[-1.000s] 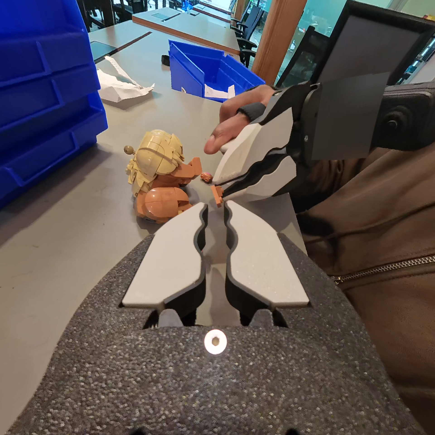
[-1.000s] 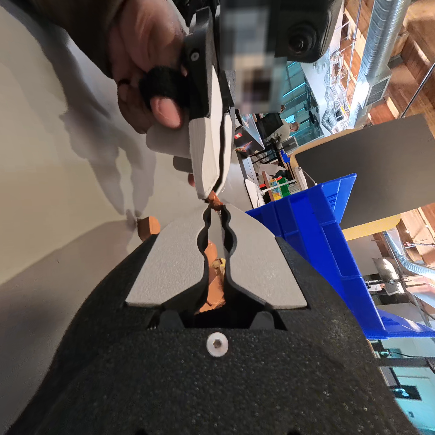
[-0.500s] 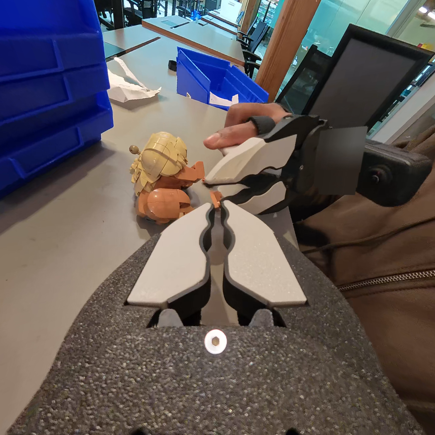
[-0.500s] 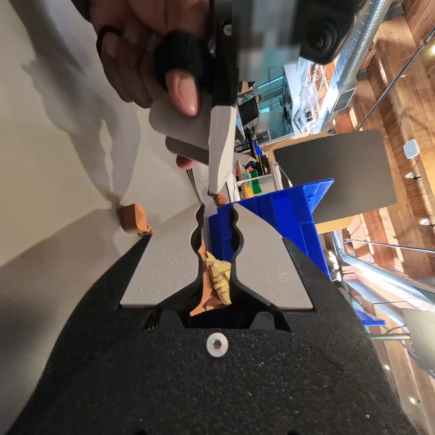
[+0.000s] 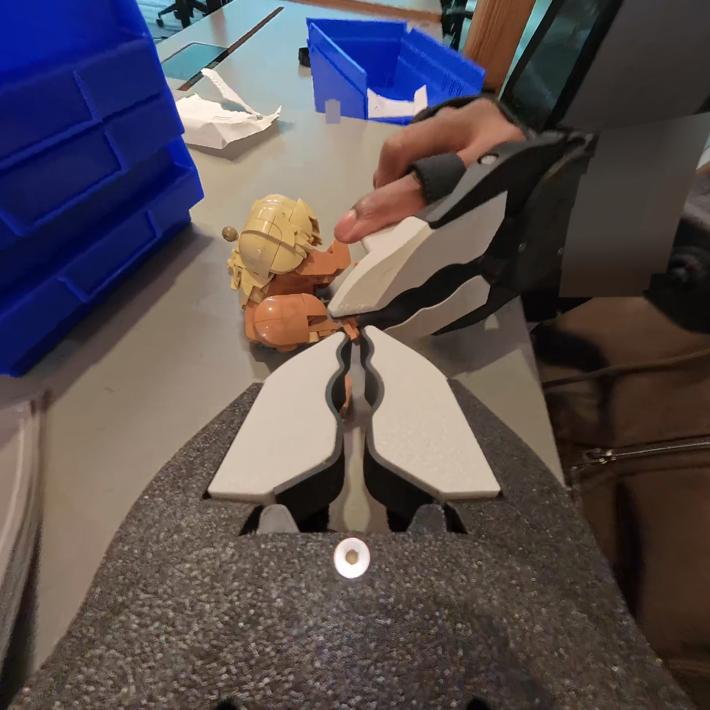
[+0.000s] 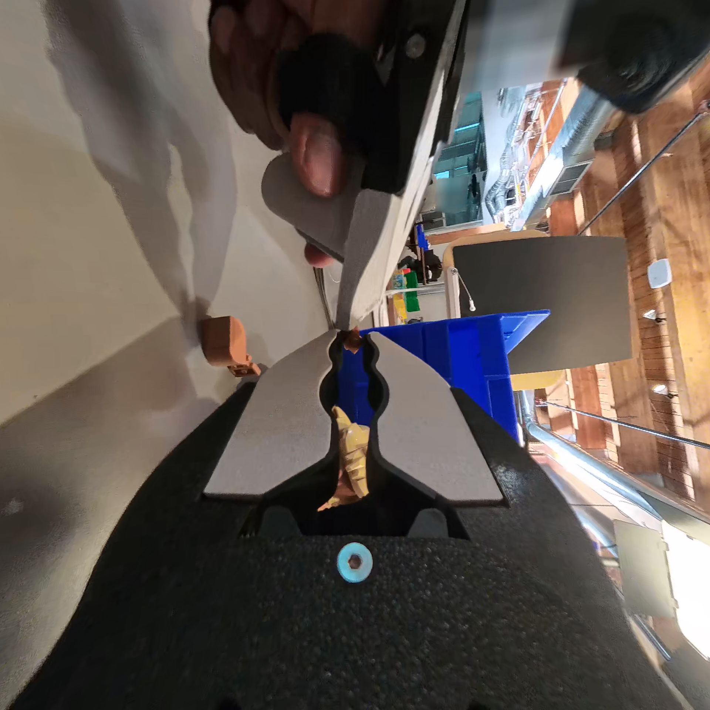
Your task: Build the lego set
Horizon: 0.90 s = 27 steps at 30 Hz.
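Over a grey tabletop (image 5: 115,403), two hand-held grippers meet tip to tip around a small orange Lego piece (image 5: 351,332). The left gripper (image 5: 354,340), grey-fingered and set in black foam, has its fingers drawn close and pinches the piece at its very tips. The right gripper (image 5: 345,314) reaches in from the right, worked by a person's hand (image 5: 426,180) with a black strap round one finger. From its own camera, the right gripper's (image 6: 351,340) fingers stand nearly together with the small orange Lego piece (image 6: 351,342) showing in the narrow gap; whether they press on it cannot be told. The left gripper (image 6: 347,320) comes down edge-on from above to the same spot. Just beyond the tips a part-built tan and orange Lego figure (image 5: 280,269) lies on the table, touching neither gripper that can be seen. A loose rounded orange-brown Lego part (image 6: 224,342) rests on the table to the left of the right gripper's fingers. Stacked blue plastic bins (image 5: 77,173) stand at the left, a lower open blue bin (image 5: 345,77) sits farther back, and a torn white paper wrapper (image 5: 219,123) lies between them. A brown zipped jacket (image 5: 634,442) fills the right edge.
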Each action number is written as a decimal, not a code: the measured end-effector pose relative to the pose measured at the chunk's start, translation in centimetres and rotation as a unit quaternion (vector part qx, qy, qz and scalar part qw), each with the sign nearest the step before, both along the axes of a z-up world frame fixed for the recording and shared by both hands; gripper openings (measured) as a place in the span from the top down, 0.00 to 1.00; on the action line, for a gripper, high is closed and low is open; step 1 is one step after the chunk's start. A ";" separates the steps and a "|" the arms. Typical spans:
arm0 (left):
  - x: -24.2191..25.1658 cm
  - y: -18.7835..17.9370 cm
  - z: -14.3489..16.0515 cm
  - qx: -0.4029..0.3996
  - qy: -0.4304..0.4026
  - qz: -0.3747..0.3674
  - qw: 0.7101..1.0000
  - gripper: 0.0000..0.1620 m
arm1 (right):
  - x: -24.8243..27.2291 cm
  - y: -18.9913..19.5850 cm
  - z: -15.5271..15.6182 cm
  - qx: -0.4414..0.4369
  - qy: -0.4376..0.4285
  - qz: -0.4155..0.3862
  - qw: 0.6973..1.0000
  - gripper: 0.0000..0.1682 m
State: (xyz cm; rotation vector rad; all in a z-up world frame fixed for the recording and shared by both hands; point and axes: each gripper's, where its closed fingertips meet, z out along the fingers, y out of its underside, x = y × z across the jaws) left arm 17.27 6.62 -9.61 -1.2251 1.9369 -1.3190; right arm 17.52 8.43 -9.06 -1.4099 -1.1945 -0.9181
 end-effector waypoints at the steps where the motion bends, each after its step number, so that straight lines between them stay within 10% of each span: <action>1: 0.0 0.0 -0.1 0.024 -0.004 0.001 1.000 0.98 | 0.0 0.0 -0.1 -0.007 0.003 0.002 1.000 0.94; 15: 0.1 1.7 -1.6 0.246 -0.026 0.017 0.969 0.98 | -0.1 -0.6 -1.5 -0.087 0.055 0.027 0.994 0.94; 20: -0.1 1.9 -1.2 0.205 -0.022 0.014 0.978 0.98 | 0.3 -0.3 -0.9 -0.068 0.071 0.018 0.995 0.94; 27: 0.2 2.6 -1.3 0.169 -0.013 0.033 0.985 0.97 | 4.6 1.3 8.8 0.069 0.141 -0.026 0.987 0.94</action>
